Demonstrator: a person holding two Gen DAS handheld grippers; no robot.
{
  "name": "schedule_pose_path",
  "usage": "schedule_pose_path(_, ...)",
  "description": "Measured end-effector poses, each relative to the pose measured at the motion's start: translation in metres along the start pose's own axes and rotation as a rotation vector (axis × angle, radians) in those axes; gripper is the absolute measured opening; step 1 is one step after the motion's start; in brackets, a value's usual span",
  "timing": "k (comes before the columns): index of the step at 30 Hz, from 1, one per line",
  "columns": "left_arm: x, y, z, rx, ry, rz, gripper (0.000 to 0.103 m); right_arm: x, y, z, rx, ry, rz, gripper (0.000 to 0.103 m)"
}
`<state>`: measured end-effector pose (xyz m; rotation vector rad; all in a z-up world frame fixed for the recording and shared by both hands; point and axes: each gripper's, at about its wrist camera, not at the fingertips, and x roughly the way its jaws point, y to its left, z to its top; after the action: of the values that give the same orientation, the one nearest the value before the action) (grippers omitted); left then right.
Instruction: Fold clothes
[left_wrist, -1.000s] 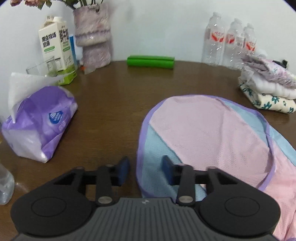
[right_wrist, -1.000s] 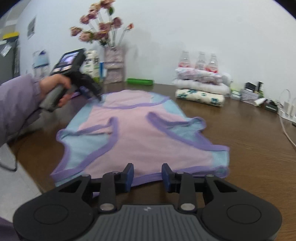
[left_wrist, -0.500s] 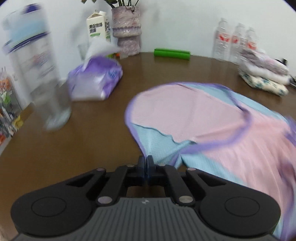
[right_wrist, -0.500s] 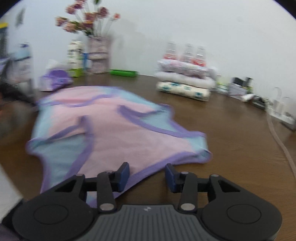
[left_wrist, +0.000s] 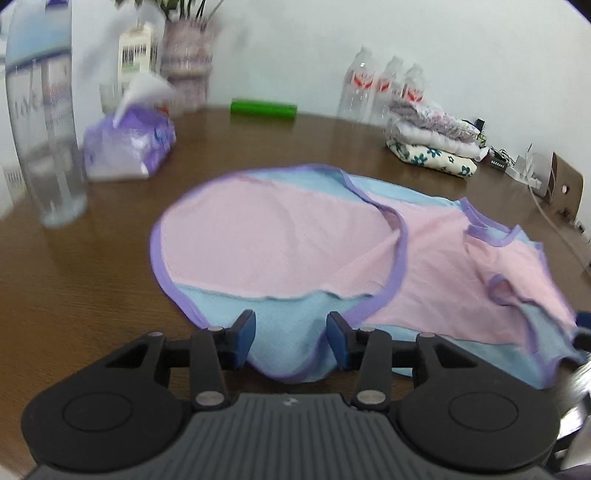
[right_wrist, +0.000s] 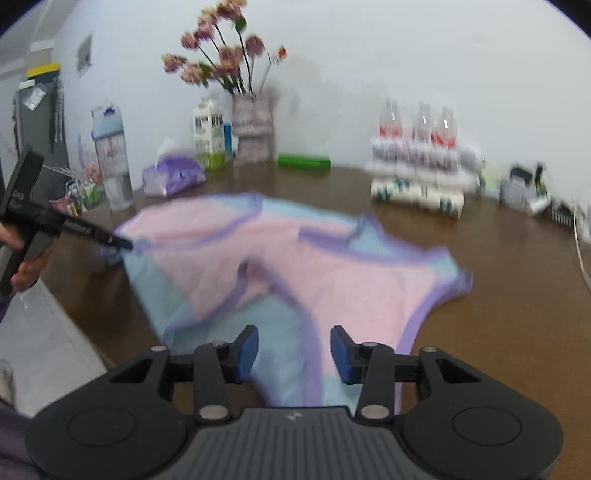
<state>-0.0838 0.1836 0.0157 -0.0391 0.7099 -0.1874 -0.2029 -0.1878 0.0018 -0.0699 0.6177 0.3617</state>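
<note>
A pink and light-blue garment with purple trim lies spread on the brown table, rumpled towards its right side. My left gripper is at its near blue corner. The jaws are opening, the corner lies between the fingers, and the pads do not press on it. In the right wrist view, my right gripper is open over the garment's near blue edge, with the cloth lying between its fingers. The left gripper also shows there, held in a hand, its tip at the garment's left corner.
A purple tissue pack, a tall clear bottle, a milk carton and a flower vase stand at the back left. A green roll, three water bottles and a stack of folded clothes line the back.
My left gripper drew back from beside the tissue pack to the garment's near corner, shut, then opened. The garment is now rumpled in the middle. My right gripper opened slightly.
</note>
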Motion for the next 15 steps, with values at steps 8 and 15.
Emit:
schedule_pose_path(8,-0.016,-0.002,-0.018,0.037,0.023,-0.030,0.045,0.003,-0.020,-0.003,0.009,0.039,-0.121,0.034)
schedule_pose_path(15,-0.039,-0.023,-0.029,0.068,0.034,-0.107,0.050,0.016,-0.061,0.017,-0.012,0.077,-0.259,0.032)
